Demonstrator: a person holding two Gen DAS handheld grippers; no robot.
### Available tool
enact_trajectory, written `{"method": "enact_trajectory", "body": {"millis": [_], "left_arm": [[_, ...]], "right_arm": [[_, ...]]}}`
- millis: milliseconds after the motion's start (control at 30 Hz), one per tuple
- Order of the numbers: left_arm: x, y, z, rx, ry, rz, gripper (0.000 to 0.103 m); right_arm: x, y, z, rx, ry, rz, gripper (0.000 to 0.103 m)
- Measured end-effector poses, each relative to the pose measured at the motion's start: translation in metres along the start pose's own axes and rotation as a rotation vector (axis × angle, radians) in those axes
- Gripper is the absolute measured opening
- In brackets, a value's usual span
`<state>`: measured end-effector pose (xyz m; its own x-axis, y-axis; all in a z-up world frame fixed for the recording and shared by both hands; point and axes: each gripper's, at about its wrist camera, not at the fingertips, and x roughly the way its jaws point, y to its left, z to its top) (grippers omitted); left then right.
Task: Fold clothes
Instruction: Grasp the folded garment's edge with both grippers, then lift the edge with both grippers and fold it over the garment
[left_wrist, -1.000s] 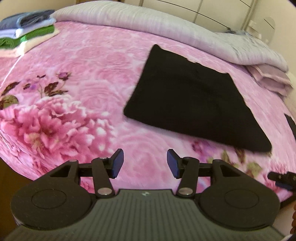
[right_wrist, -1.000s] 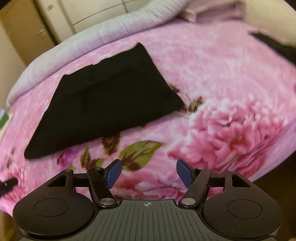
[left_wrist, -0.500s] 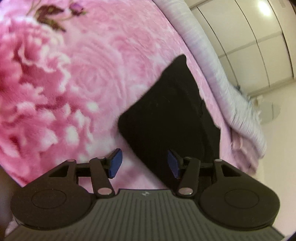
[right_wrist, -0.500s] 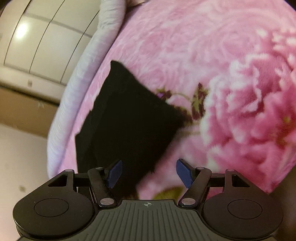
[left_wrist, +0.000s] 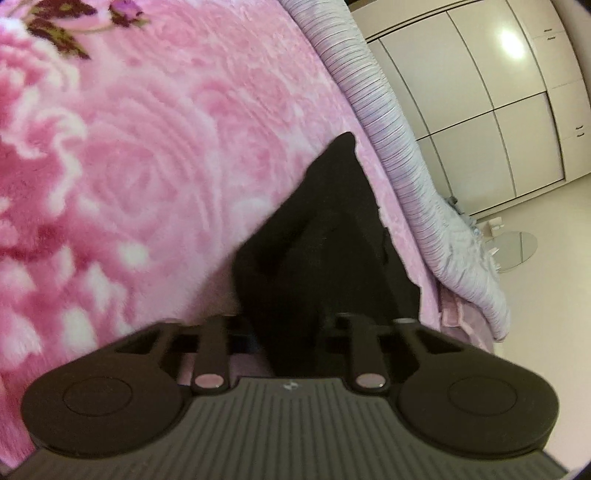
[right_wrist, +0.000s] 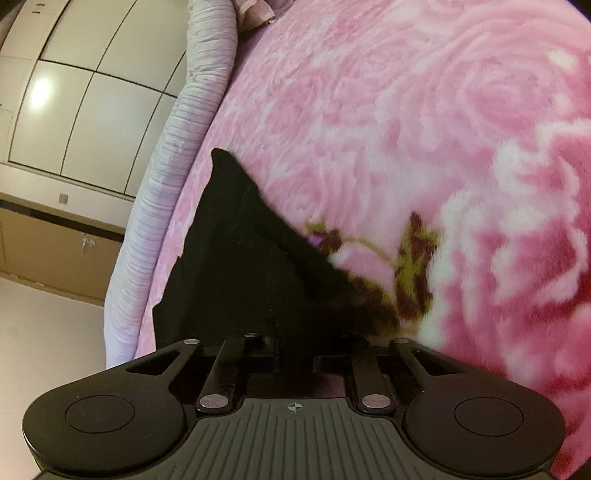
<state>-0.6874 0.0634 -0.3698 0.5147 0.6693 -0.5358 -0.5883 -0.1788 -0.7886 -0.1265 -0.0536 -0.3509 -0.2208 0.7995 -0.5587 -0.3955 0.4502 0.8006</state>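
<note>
The black garment lies folded flat on the pink floral blanket covering the bed, a dark, matte piece with no pattern to be seen, its far corner tapering to a point near the bed's far edge. From the right wrist view the same cloth shows a ragged, stepped edge on the side facing the far edge, where layers do not quite line up. Its two near corners are bunched up into the tools: the left gripper has its fingers drawn in against a corner of the cloth, pinching it, and the right gripper is likewise clamped on the other near corner, the fabric rising in a ridge straight into each pair of fingers so that the pads are hidden by black cloth. Along the far edge of the bed runs a rolled, striped lilac duvet, just beside the garment's tapered corner but not touching it; it is seen again as a pale bolster in the right wrist view. Beyond it stand cream wardrobe doors with a lamp glare on them, and a low brown cabinet against the wall. Big magenta roses fill the blanket near the right gripper.
</note>
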Motion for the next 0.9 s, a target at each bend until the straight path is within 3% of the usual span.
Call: {"method": "enact_trajectory", "body": {"millis": [300,767,900], "left_arm": [[-0.033,-0.015,-0.007,0.145,-0.037,-0.032,0.008],[-0.174,0.015,-0.063,0.167,0.021,-0.027,0.008],[-0.197,0.019,-0.072,0.15,0.034,-0.031,0.008]], "right_arm": [[-0.033,0.026,-0.009,-0.118,-0.002,0.014,0.008],[-0.154,-0.005,-0.08,-0.138,0.124,0.009,0.009],[-0.176,-0.01,-0.093,-0.127,0.141,0.018,0.009]]}}
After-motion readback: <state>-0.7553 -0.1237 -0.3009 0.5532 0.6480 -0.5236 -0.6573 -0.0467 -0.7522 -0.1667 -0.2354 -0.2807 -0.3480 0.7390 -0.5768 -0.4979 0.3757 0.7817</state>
